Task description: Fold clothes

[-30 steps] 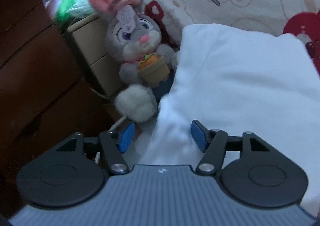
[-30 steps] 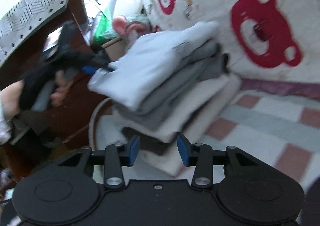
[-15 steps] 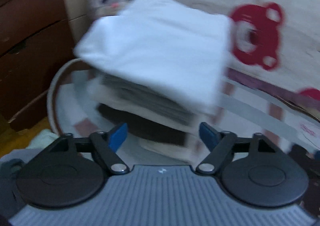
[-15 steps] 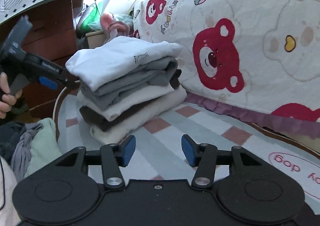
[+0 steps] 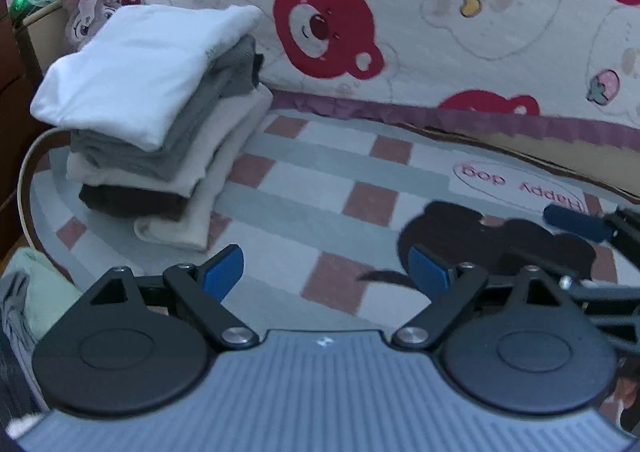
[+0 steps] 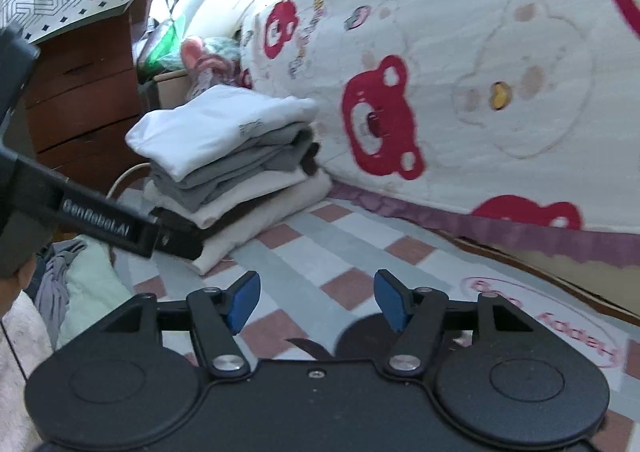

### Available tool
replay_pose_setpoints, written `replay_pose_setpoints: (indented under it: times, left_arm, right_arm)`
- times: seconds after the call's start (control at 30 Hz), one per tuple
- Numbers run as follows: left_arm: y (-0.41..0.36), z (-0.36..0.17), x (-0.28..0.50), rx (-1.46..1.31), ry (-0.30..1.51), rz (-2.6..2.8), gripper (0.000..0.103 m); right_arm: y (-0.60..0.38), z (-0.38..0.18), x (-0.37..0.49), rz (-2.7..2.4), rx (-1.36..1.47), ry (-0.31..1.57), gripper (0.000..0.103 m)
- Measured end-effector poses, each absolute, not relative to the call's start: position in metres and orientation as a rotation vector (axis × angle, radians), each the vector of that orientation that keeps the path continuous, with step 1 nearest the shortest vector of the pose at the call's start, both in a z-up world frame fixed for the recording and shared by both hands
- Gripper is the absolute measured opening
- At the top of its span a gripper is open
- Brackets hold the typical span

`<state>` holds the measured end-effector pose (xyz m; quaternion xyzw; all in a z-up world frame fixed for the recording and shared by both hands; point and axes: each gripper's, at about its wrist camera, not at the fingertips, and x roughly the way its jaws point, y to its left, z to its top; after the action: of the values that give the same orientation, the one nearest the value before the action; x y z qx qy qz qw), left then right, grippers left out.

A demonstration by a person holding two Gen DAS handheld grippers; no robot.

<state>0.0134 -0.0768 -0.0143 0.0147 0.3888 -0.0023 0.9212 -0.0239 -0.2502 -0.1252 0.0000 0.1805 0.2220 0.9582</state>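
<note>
I am holding both grippers spread and empty: my left gripper [image 5: 322, 270] is hovering over the checked mat [image 5: 320, 192], and my right gripper [image 6: 316, 300] is hovering over it too, with nothing between the fingers of either. As I judge it, I am between garments: the folded pile [image 5: 160, 124] is sitting ahead and to the left of my left gripper, white shirt [image 5: 136, 68] on top, grey, cream and dark pieces under it, and it is looking finished and square enough.

The next move, I think, is calling for a fresh piece. The loose heap of clothes [image 6: 80, 276], pale green and grey, is lying low to the left of my right gripper, off the mat's edge. I would need to swing both grippers that way, pinch one garment by its edge and spread it flat on the bare mat ahead of me.

The mat is lying on the floor, pink and grey squares with a dark cartoon shape [image 5: 492, 240] just beyond my left gripper's right finger. A bear-print quilt [image 5: 440, 20] is hanging down behind it. A wooden dresser [image 6: 80, 92] is standing far left, and a plush rabbit [image 5: 86, 4] is peeking from behind the pile.
</note>
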Motion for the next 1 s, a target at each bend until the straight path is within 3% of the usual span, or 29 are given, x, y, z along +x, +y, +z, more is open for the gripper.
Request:
replay_pose_setpoints:
  times: [0.37,1.0]
  left_arm:
    - [-0.113,-0.035,-0.028,0.090,0.855,0.046,0.093]
    - [-0.118,-0.030,-0.047,0.134,0.842,0.050,0.098]
  right_arm:
    - [-0.267,-0.126,-0.064,0.360,0.008,0.365,0.078]
    - [-0.250,-0.127,-0.069,0.401,0.077,0.396,0.079]
